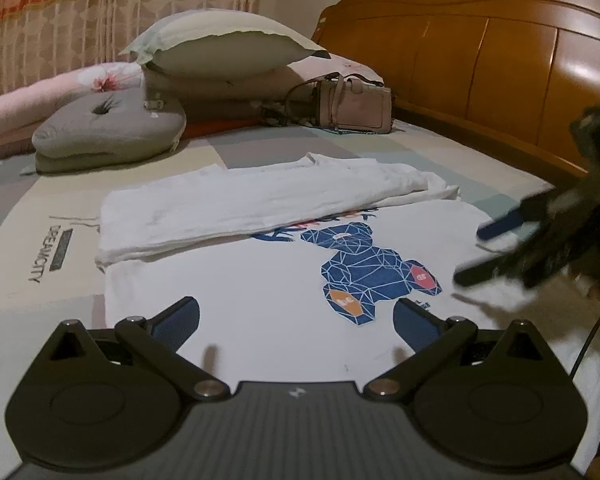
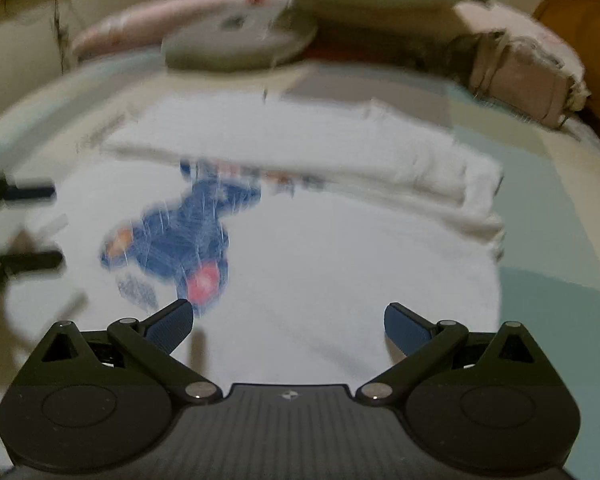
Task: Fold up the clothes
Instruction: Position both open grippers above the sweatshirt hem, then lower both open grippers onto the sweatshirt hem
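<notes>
Both grippers are hovering wide and empty — left gripper, right gripper — over the white T-shirt lying mid-frame on the bed, far edge folded over the bear print. The handbag, upper centre, is keeping its contents hidden, and the right view is blurring everything.

The T-shirt lies flat on the bed ahead of the left gripper's spread jaws, its far edge folded over onto itself; beyond that fold sit the cushion, pillows and handbag; the headboard stands behind right.
</notes>
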Action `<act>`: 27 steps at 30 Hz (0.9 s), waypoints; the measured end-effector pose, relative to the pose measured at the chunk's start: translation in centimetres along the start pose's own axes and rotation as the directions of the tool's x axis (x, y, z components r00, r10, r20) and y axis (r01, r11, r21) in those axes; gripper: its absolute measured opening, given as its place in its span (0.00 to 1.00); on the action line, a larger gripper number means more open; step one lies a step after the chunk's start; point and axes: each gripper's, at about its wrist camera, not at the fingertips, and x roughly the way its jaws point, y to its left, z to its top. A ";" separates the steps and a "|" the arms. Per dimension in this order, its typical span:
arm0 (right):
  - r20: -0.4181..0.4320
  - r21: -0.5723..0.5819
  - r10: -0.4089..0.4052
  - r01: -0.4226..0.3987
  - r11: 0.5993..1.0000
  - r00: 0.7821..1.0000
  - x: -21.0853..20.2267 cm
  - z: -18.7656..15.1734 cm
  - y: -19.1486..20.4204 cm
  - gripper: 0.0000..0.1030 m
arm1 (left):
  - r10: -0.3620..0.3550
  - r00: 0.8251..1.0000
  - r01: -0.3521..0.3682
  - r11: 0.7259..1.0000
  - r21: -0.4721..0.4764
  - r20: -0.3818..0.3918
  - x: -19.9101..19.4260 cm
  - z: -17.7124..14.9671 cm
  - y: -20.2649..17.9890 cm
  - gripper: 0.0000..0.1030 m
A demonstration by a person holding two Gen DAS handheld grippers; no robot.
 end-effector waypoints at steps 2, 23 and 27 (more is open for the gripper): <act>0.023 0.019 -0.007 0.006 1.000 1.000 -0.4 -1.4 -1.2 1.00 | 0.001 1.000 -0.001 1.000 -0.005 0.002 -0.2 0.1 0.2 0.99; 0.076 0.235 -0.085 0.065 0.970 0.994 2.3 2.4 -7.9 1.00 | -0.039 0.999 0.039 0.997 -0.060 0.012 -0.6 0.5 0.8 0.99; 0.049 0.284 -0.111 0.092 0.954 0.993 -1.0 1.4 -7.6 1.00 | -0.045 0.999 0.046 0.997 -0.062 0.014 -0.8 0.6 0.7 0.99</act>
